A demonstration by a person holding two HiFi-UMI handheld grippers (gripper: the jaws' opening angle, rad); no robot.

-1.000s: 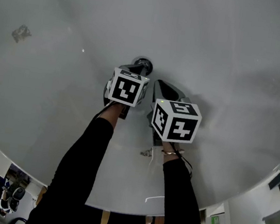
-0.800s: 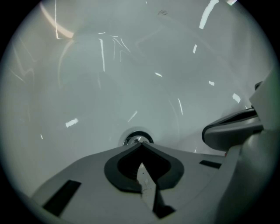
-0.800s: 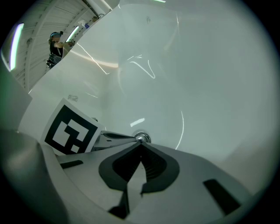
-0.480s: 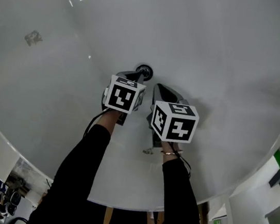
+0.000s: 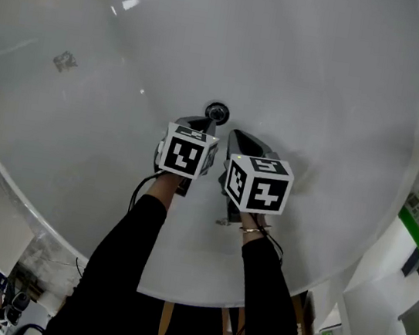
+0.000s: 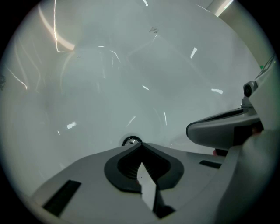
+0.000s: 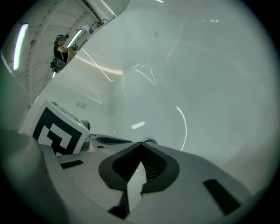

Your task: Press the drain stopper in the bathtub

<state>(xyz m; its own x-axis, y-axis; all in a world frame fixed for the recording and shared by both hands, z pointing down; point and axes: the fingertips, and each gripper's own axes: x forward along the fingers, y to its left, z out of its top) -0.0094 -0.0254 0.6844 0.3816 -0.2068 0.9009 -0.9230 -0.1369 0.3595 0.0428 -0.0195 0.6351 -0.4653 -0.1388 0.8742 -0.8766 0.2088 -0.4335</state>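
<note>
Left hand-held gripper [image 5: 198, 125] closed, empty, backed off drain stopper [image 5: 217, 112] since 1 s ago; right hand-held gripper [image 5: 238, 137] closed.

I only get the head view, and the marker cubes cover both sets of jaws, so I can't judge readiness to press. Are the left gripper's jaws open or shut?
Observer: The left gripper is shut, tips together, nothing between them.
Operator: And the right one?
Observer: The right gripper is shut and empty too.
Operator: Where does the stopper sit from the left gripper's camera?
Observer: The drain stopper peeks out just beyond its closed tips, a little to their left; whether they touch it I cannot tell.
</note>
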